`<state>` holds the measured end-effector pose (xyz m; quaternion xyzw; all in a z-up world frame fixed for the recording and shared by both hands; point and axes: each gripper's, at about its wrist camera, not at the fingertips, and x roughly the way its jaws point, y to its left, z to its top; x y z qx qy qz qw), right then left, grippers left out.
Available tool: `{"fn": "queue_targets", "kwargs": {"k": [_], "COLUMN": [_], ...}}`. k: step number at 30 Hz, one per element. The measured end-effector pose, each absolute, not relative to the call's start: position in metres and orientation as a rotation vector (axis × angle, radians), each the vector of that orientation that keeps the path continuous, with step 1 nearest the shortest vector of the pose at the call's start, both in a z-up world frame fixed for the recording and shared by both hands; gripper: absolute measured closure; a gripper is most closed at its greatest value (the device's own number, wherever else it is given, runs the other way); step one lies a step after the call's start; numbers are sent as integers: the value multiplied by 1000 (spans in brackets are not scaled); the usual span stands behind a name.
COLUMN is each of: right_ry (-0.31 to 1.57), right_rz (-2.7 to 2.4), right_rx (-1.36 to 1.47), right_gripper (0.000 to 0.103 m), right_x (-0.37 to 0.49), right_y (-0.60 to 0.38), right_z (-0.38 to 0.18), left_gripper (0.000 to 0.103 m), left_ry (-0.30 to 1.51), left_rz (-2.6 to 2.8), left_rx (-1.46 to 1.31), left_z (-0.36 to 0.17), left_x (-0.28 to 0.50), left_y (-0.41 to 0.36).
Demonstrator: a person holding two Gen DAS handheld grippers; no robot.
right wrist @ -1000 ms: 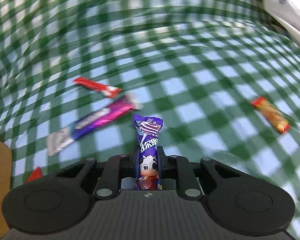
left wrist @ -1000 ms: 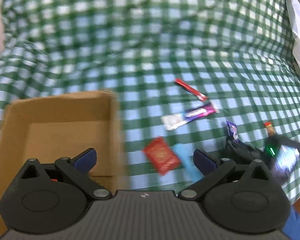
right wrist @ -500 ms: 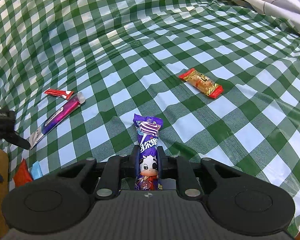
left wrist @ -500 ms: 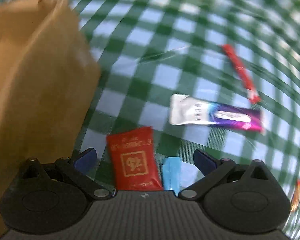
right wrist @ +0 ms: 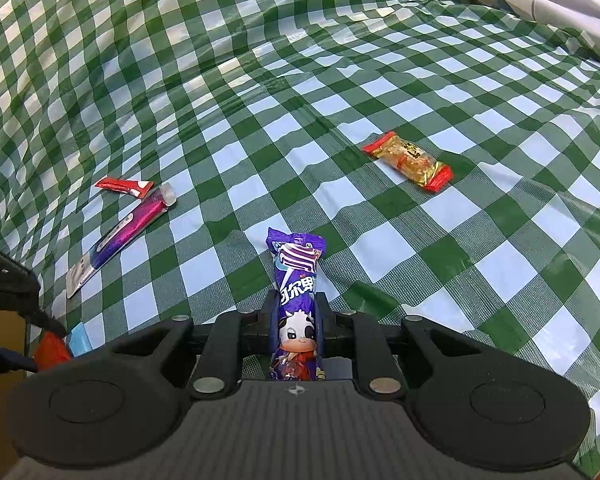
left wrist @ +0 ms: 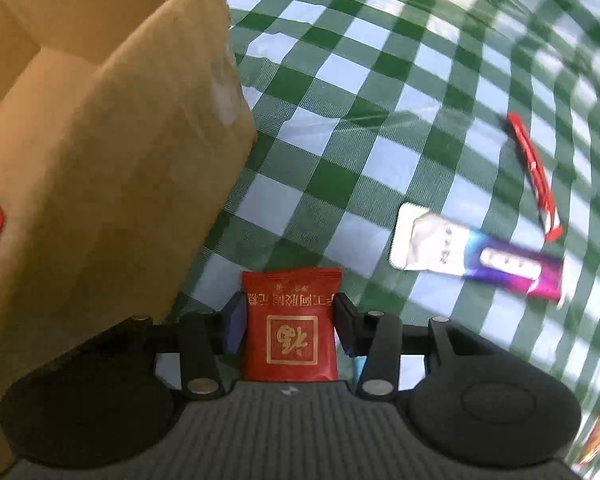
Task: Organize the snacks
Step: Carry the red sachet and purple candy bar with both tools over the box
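Sitting partway through the sorting, judging by how things lie. Closing the left hand-held gripper [left wrist: 288, 320] around a red square packet [left wrist: 290, 332], jaws coming in on either side with the packet between them, the pads already at its edges, right beside the outer wall of the cardboard box [left wrist: 112, 168]. Clenching the right hand-held gripper [right wrist: 296, 316] firmly on a purple cow-print candy stick [right wrist: 296, 280], holding it clear above the tabletop [right wrist: 380, 80] and not yet carrying it to the box. Showing little of the box interior (only a sliver of something red at the far left edge of the left wrist view, too cropped to name), so not telling how many snacks are already inside. Leaving several pieces still out on the green checked cloth: a long purple-and-silver bar [left wrist: 476, 252], a thin red stick [left wrist: 534, 172] just beyond it, a small light-blue wrapper [right wrist: 78, 338] half hidden next to the red packet, and a gold candy with red ends [right wrist: 408, 160] lying well apart from the rest on the right. Needing, by this reading, two drops into the box first, then at least four more pickups. Watching for the light-blue wrapper getting dragged along, given how close it is lying to the closing jaw.
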<state>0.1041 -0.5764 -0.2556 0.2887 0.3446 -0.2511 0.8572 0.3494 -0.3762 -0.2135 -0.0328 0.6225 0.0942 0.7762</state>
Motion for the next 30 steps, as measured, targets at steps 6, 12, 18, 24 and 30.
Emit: {"fn": "queue_targets", "kwargs": {"k": [6, 12, 18, 24, 30], "right_ry": [677, 604, 536, 512, 531], "right_rz": [-523, -471, -388, -262, -98], "right_rx": [569, 535, 458, 391, 358], "right_gripper": [85, 85, 85, 85, 85], "right_x": [96, 79, 46, 6, -26], "right_y": [-568, -542, -493, -428, -353], "right_z": [-235, -193, -142, -98, -67], "left_gripper": [53, 53, 53, 52, 52], "left_ry": [1338, 1298, 1194, 1084, 997], "left_rz": [71, -62, -149, -159, -135], "left_rx": [-61, -54, -43, -25, 40], "left_z": [-184, -139, -84, -40, -13], "left_x": [323, 273, 222, 169, 110], "left_y": [-363, -344, -304, -243, -173]}}
